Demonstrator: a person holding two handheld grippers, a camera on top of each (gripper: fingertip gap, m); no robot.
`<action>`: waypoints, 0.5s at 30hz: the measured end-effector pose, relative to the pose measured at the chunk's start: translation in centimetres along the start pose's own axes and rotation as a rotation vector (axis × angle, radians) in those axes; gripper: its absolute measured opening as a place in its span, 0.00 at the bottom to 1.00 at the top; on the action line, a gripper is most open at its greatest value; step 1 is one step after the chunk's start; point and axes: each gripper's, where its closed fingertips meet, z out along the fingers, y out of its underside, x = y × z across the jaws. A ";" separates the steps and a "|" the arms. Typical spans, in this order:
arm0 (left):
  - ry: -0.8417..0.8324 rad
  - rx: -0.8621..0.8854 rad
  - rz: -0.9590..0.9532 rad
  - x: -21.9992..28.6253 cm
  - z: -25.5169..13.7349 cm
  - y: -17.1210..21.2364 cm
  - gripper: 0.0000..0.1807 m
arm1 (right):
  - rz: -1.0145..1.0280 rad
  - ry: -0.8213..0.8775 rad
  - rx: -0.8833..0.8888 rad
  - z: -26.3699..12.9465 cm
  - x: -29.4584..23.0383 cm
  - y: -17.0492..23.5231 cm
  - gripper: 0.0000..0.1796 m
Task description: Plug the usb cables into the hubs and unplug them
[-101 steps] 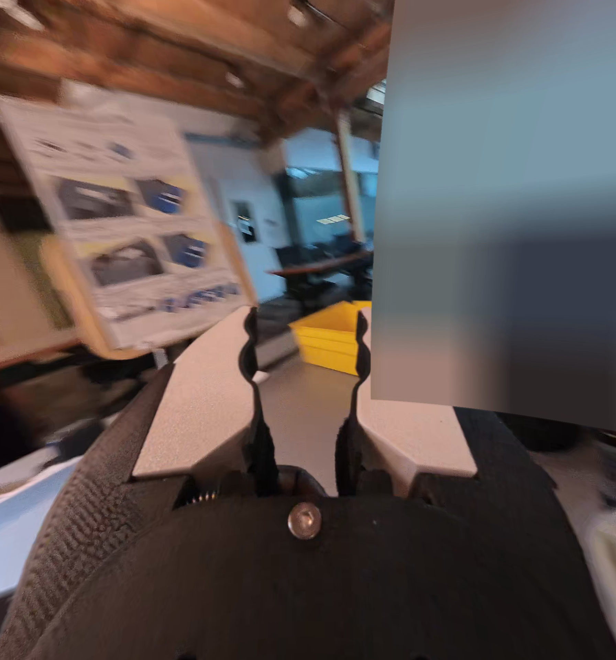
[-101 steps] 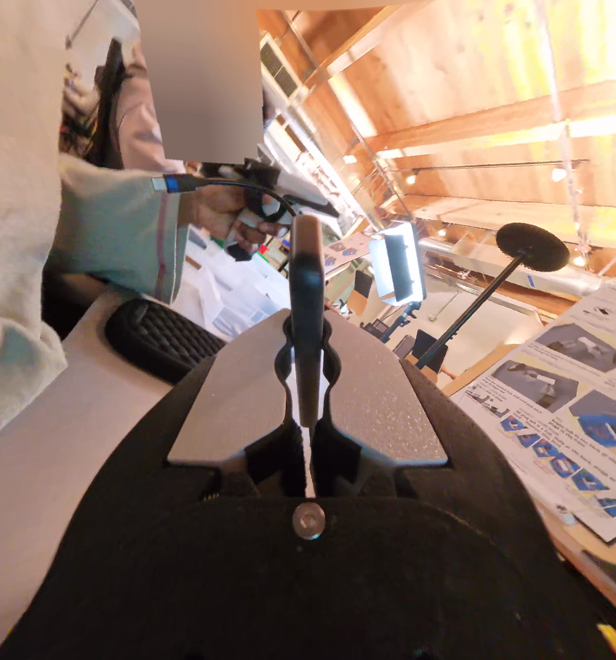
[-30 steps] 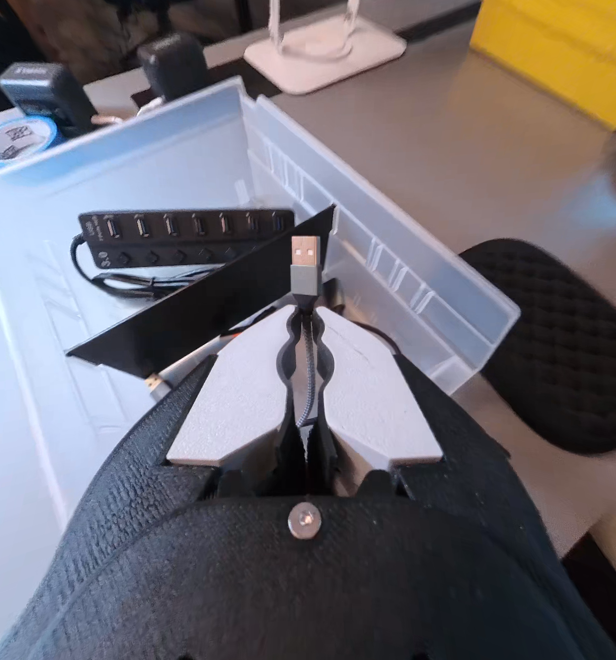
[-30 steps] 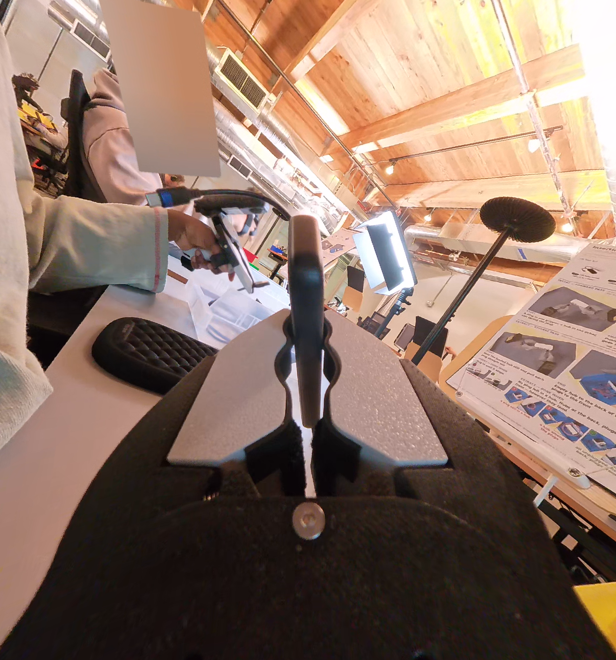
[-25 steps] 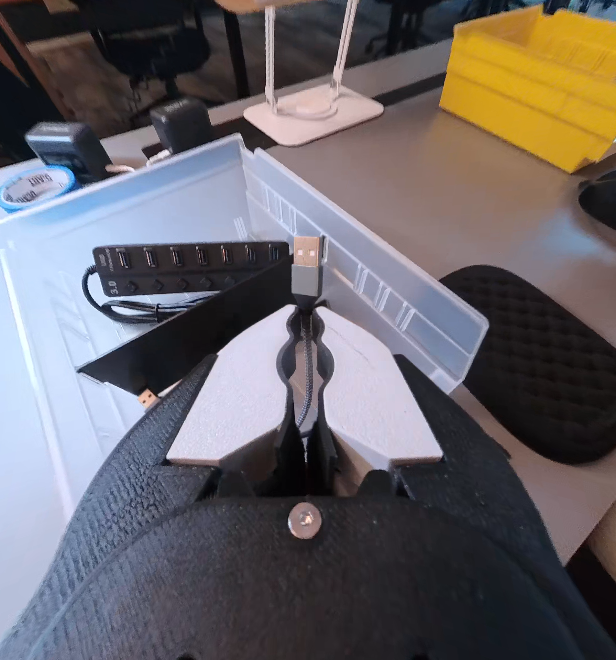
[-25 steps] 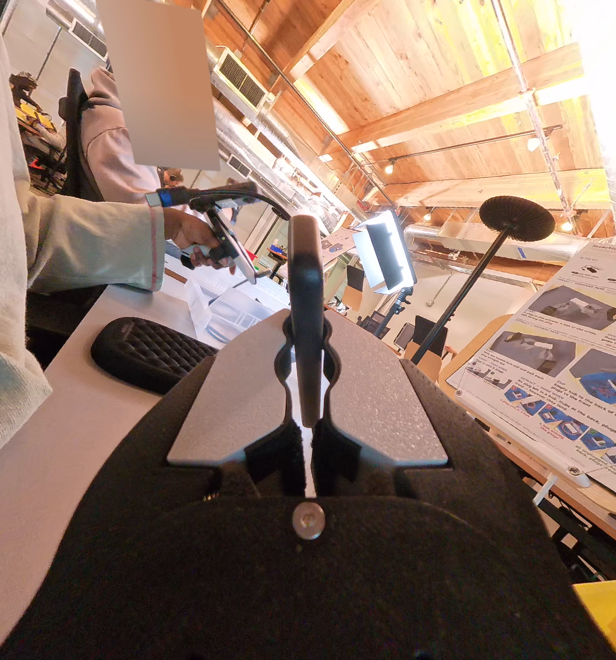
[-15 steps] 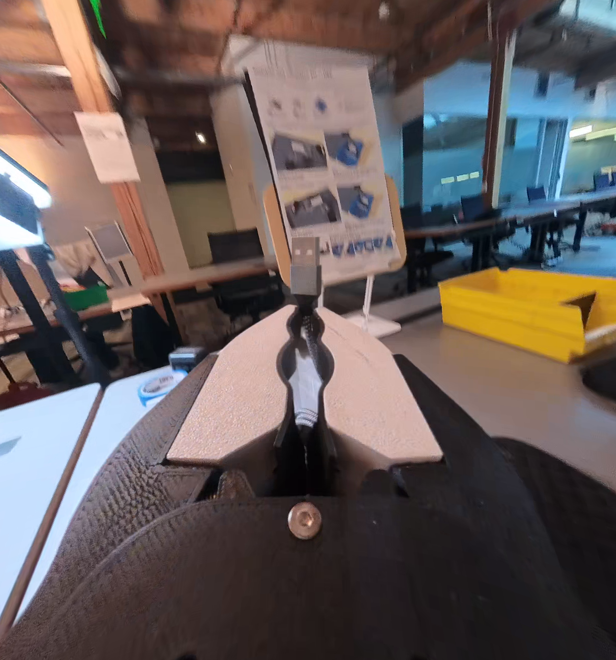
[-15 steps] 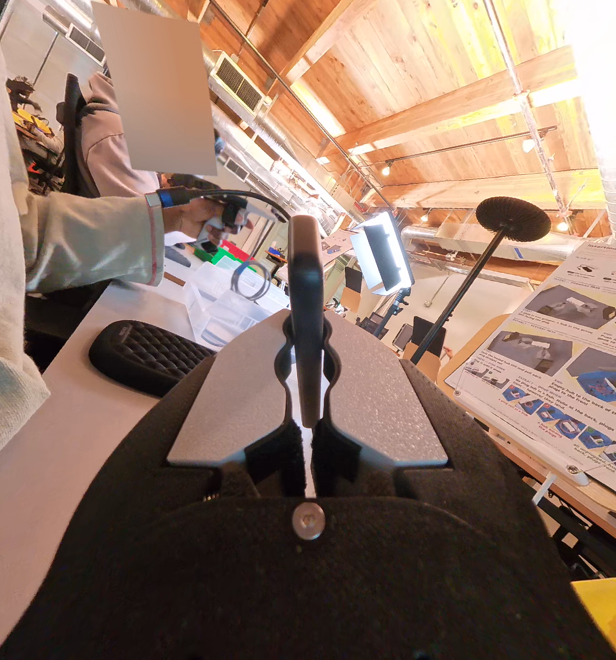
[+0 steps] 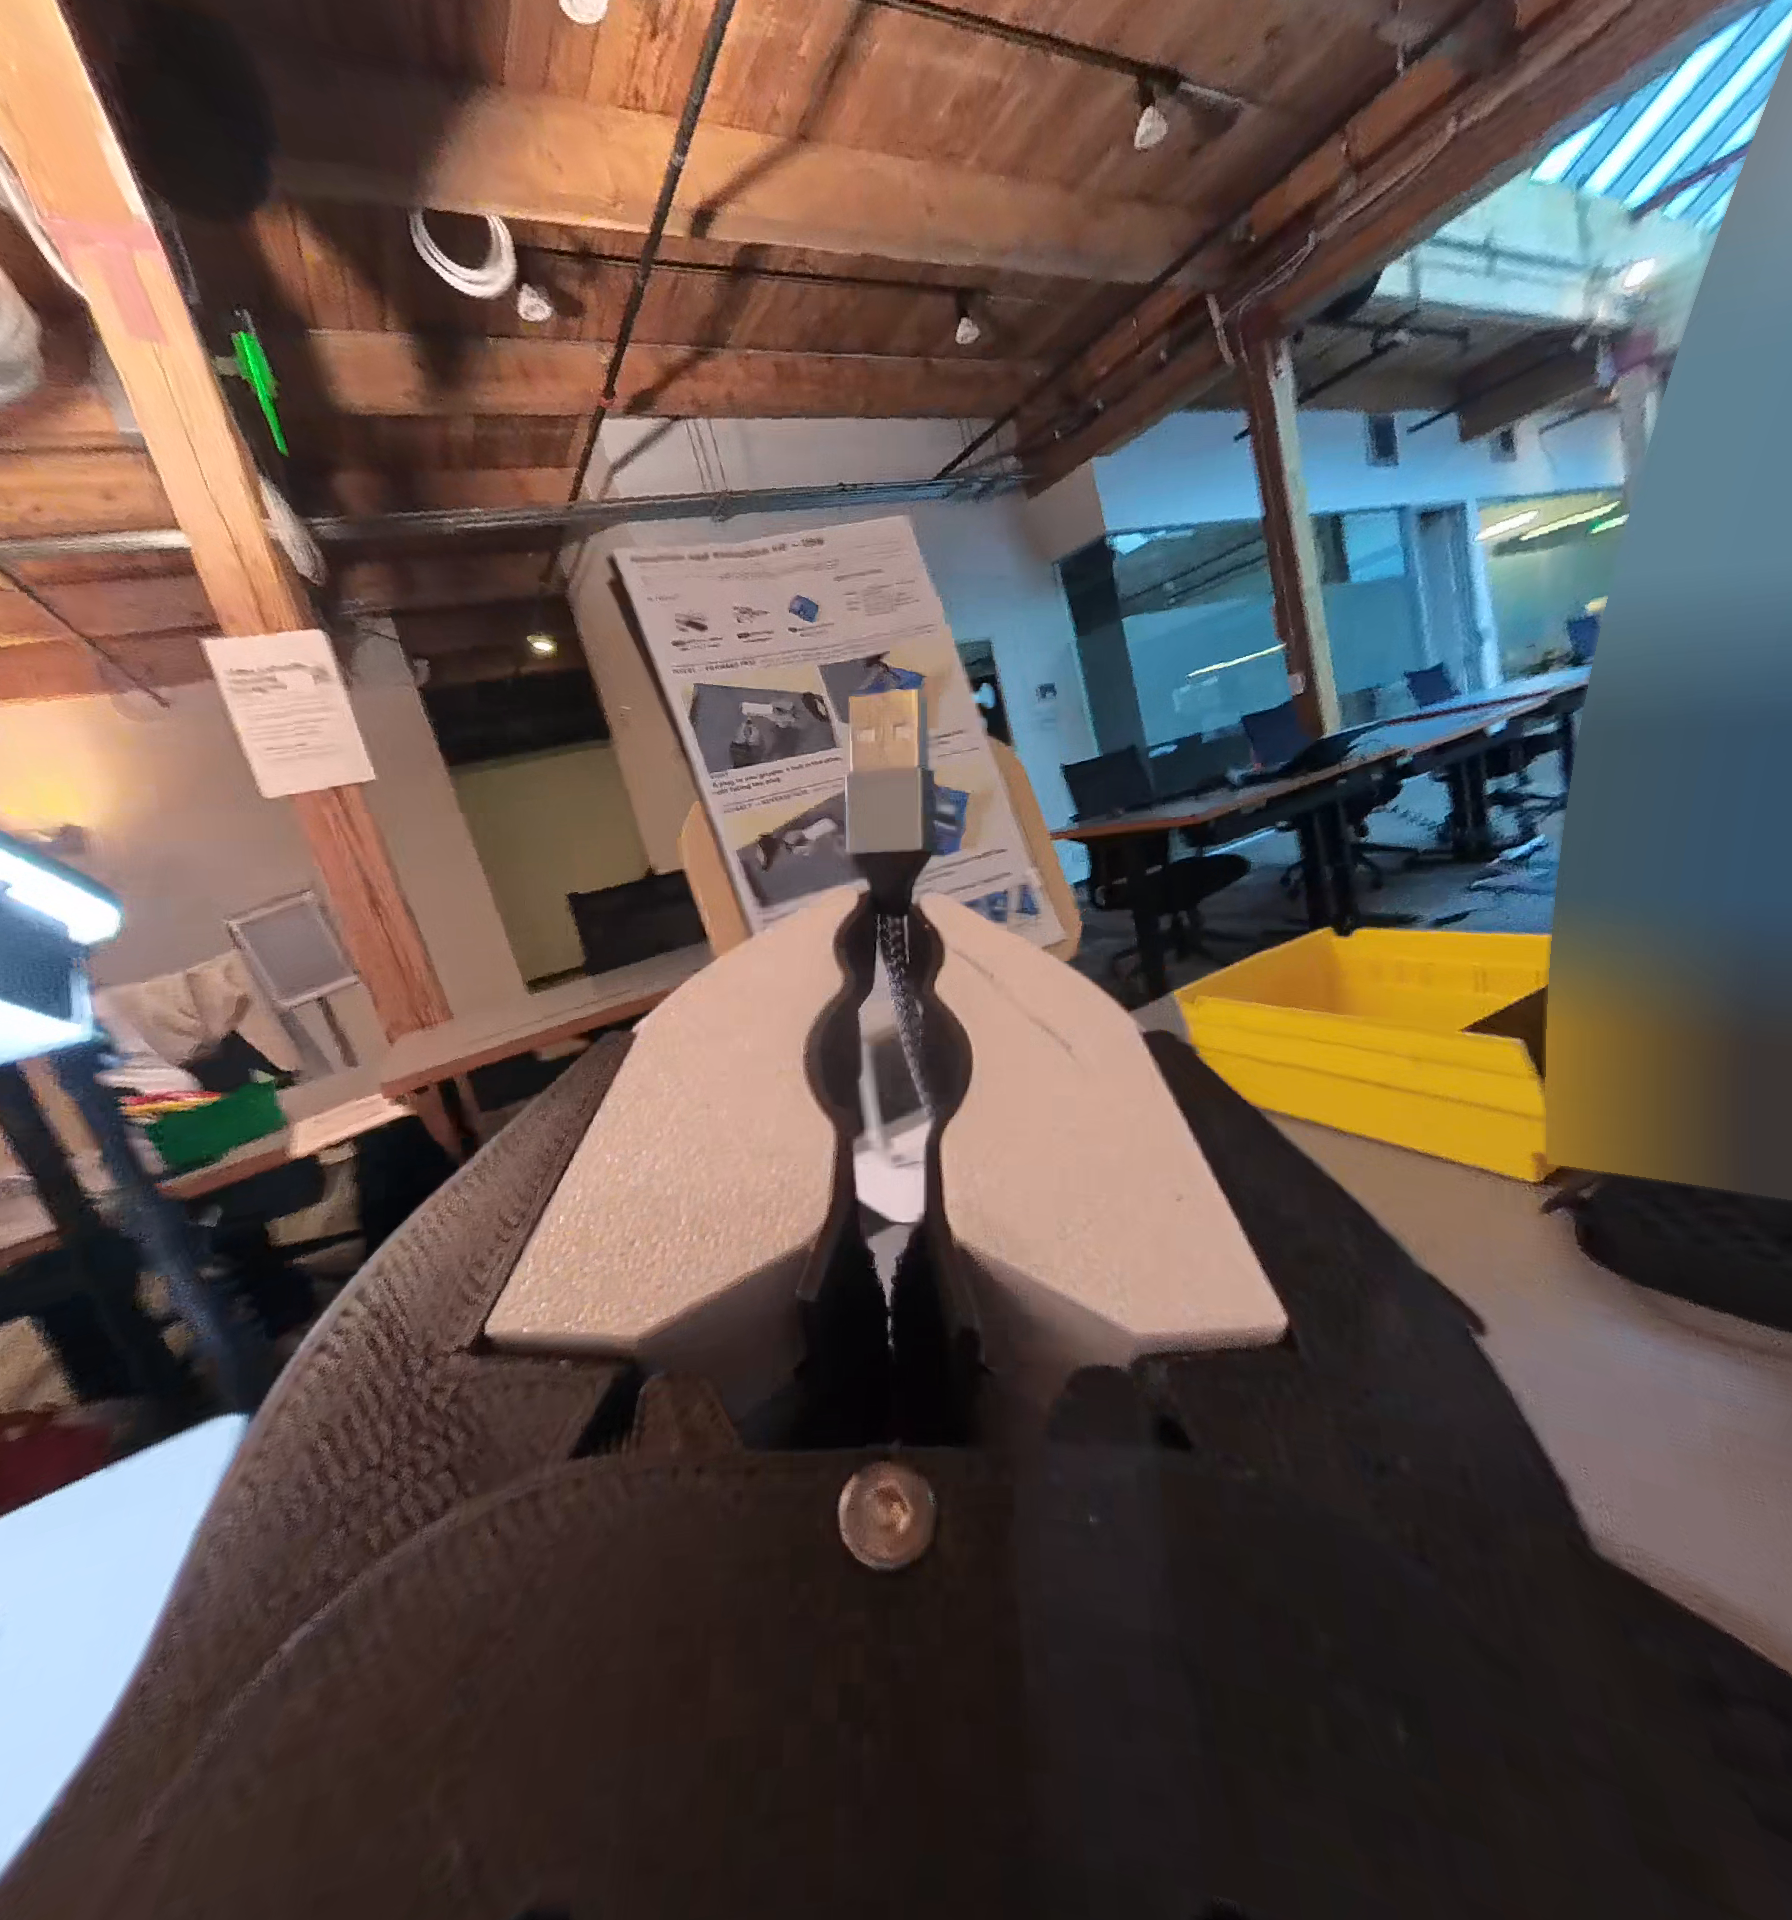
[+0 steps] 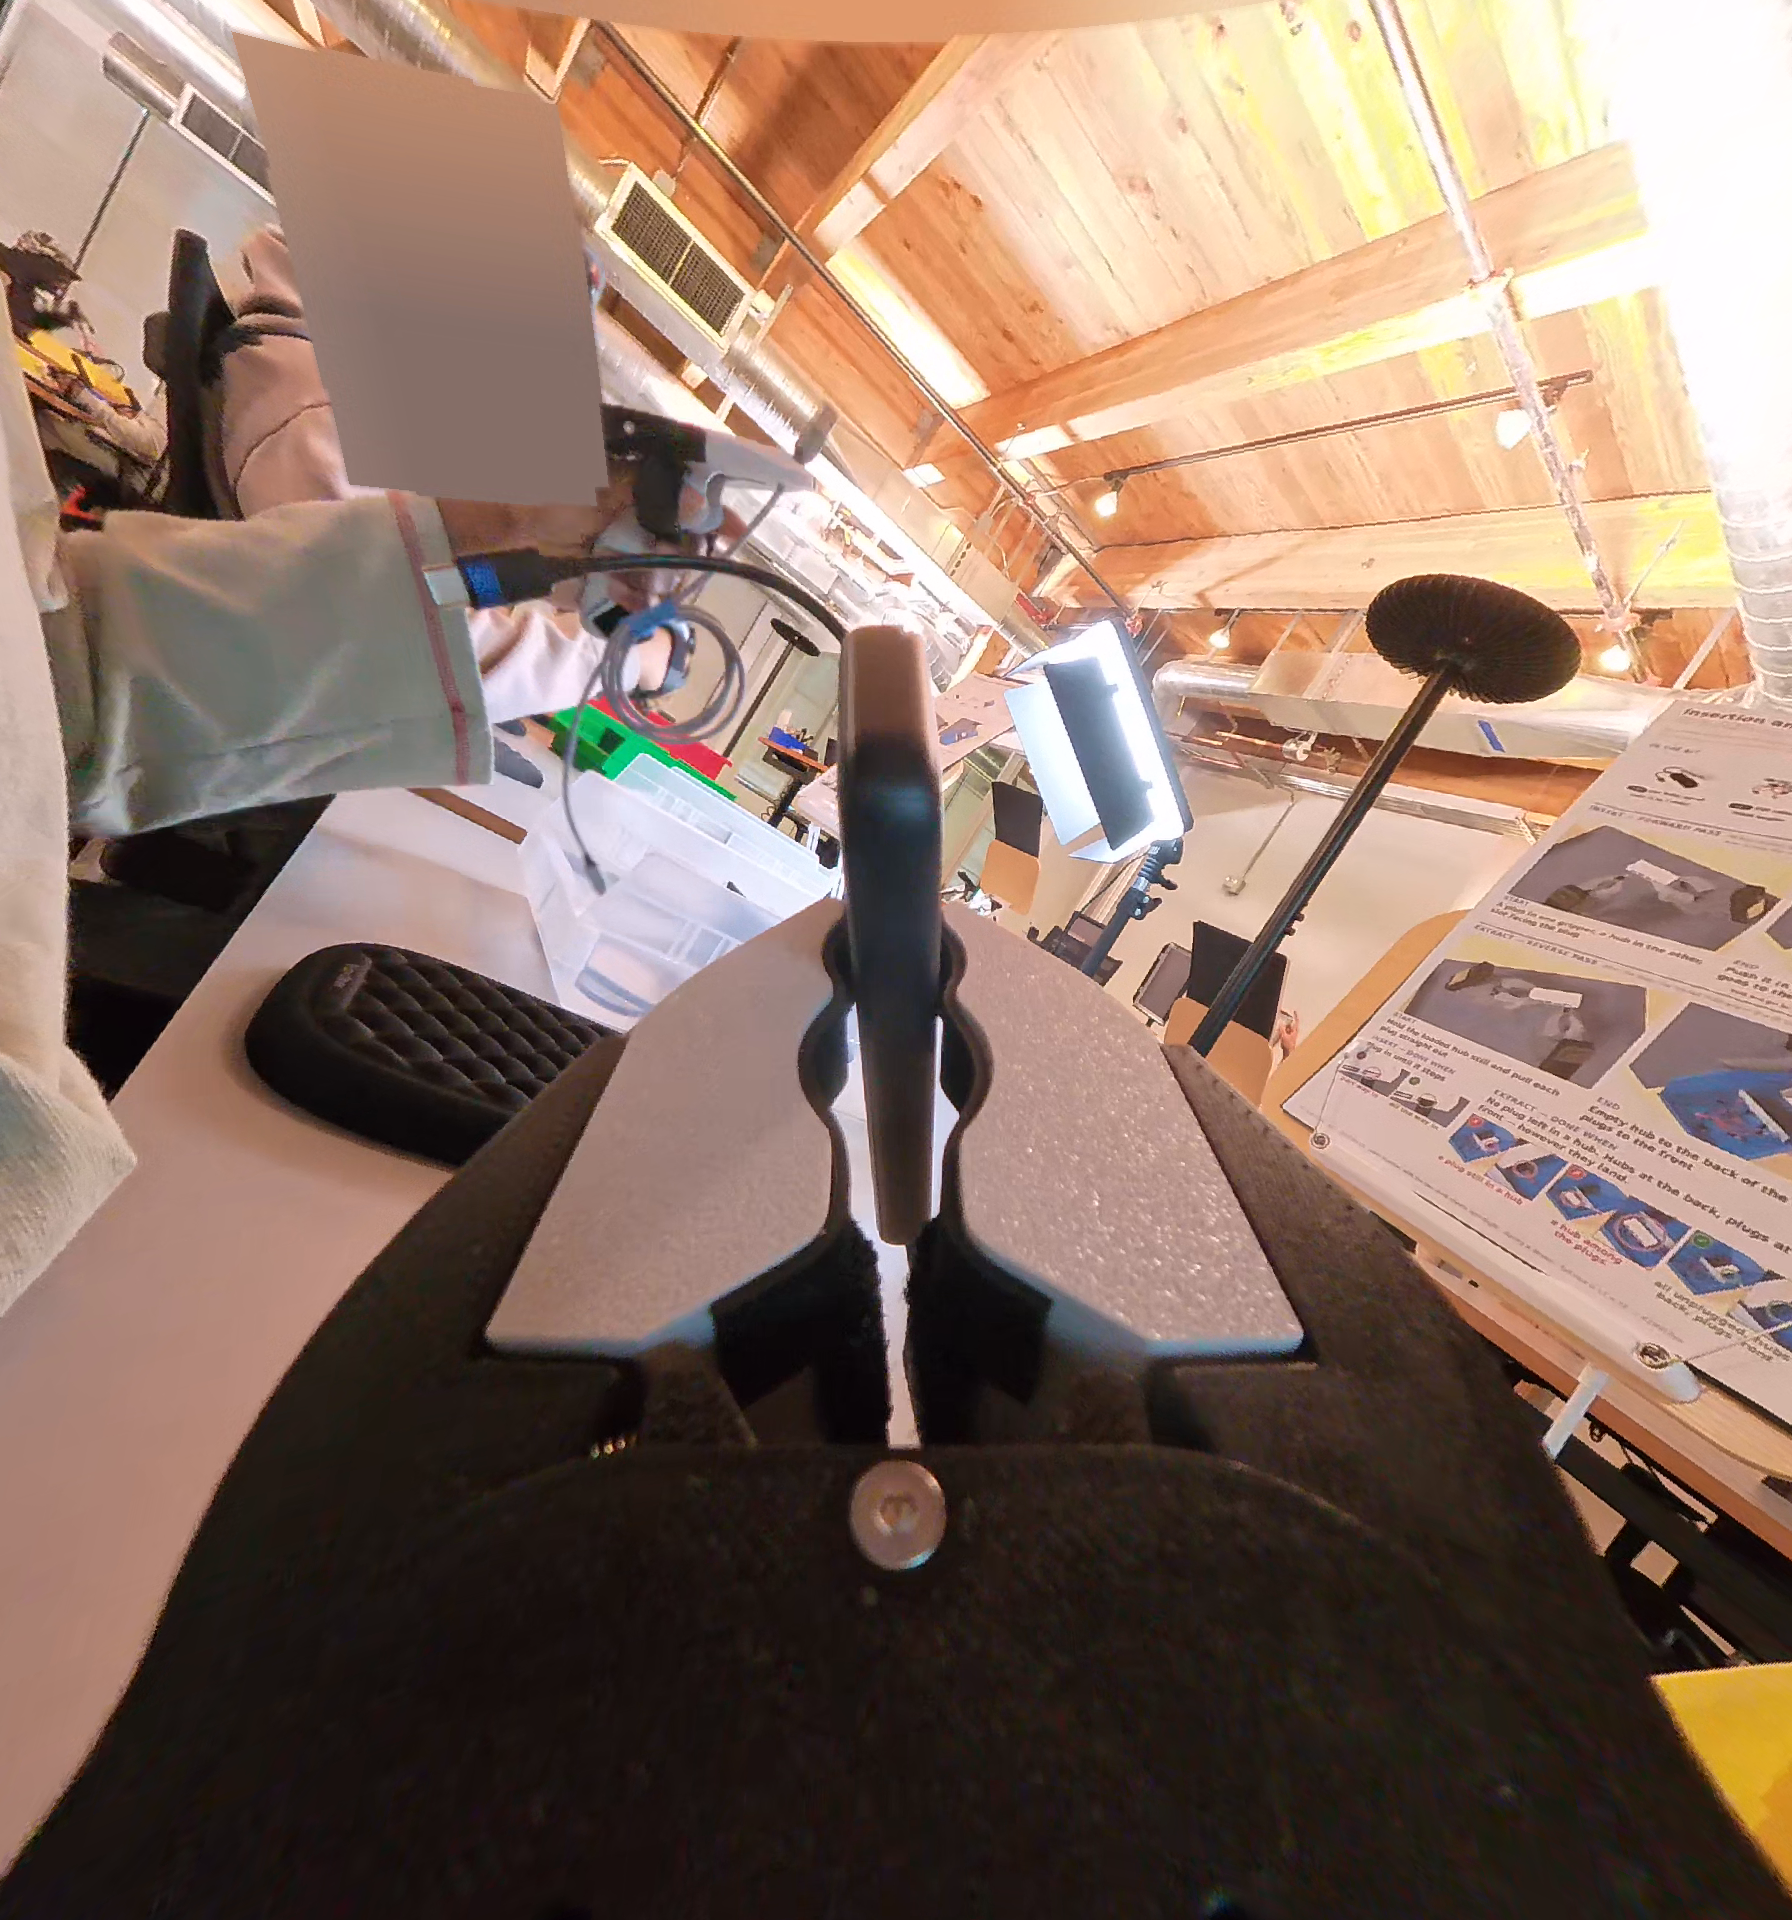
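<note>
Left gripper (image 9: pixel 887 914) clenched on one braided USB cable (image 9: pixel 897 997), grey plug (image 9: pixel 884 779) poking up past the fingertips, raised off the desk and aimed out into the room. Right gripper (image 10: pixel 890 935) clamped on one black hub (image 10: pixel 890 894), held edge-on and upright between the fingers, ports not visible from here.

One black wrist rest (image 10: pixel 414 1044) on the white desk (image 10: pixel 92 1351) near the right gripper, one clear plastic bin (image 10: pixel 663 894) just beyond it. Above that bin, seen from the right wrist view, the left gripper with a coil of grey cable (image 10: pixel 663 675) dangling below it, end hanging over the bin. One yellow bin (image 9: pixel 1359 1039) on the desk to the right of the left gripper. One instruction poster (image 9: pixel 819 717) with photos and printed text on a stand behind the plug; writing present, not repeated here. Farther off, one lit panel lamp (image 10: pixel 1094 753), wooden ceiling beams, rows of empty tables.
</note>
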 end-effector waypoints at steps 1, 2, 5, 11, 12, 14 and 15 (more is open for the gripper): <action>-0.024 -0.010 0.047 -0.2 0.4 -0.3 0.03 | 0.001 0.003 -0.001 0.0 0.1 0.0 0.07; -0.056 -0.019 0.099 -0.7 0.8 -0.7 0.03 | 0.002 0.006 -0.003 0.0 0.1 0.1 0.07; -0.165 -0.070 0.278 -3.7 2.8 -1.4 0.03 | 0.001 0.013 -0.003 0.0 0.2 0.1 0.07; 0.029 -0.129 0.264 0.4 5.9 -3.1 0.03 | -0.010 0.001 0.001 0.0 0.1 0.0 0.07; 0.100 -0.187 0.229 2.3 6.0 -2.3 0.03 | -0.013 -0.004 0.008 -0.1 0.1 -0.2 0.07; 0.286 -0.334 0.153 7.2 5.8 0.2 0.03 | -0.024 -0.015 0.028 -0.2 0.0 -0.5 0.07; 0.365 -0.397 0.129 9.6 5.5 1.5 0.03 | -0.029 -0.020 0.041 -0.2 0.0 -0.8 0.07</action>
